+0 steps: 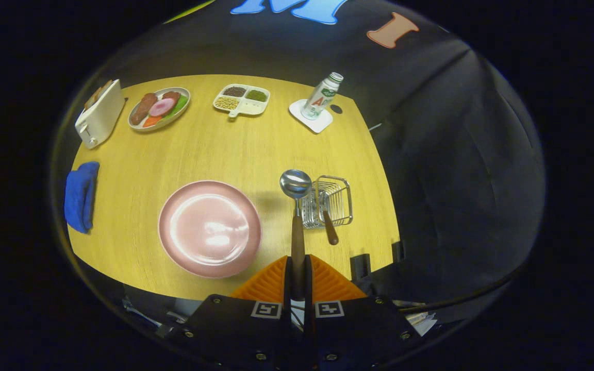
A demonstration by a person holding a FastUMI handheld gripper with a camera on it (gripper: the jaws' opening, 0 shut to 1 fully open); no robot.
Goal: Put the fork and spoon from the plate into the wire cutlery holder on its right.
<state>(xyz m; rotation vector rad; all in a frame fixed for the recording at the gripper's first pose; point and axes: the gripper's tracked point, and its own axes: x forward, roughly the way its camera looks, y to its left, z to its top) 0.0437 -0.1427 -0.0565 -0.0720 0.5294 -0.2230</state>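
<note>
I hold the spoon [296, 206] by its wooden handle, my jaws [297, 281] closed on it, bowl pointing away from me and raised above the worktop [214, 149]. The wire cutlery holder [329, 202] sits just right of the bowl, with a wooden handle, probably the fork [329, 229], already poking out its near side. The pink plate [209, 228] to the left lies bare. If I release short, the spoon could catch the rim or tip the light basket. The fork's tines are hard to make out through the wires.
</note>
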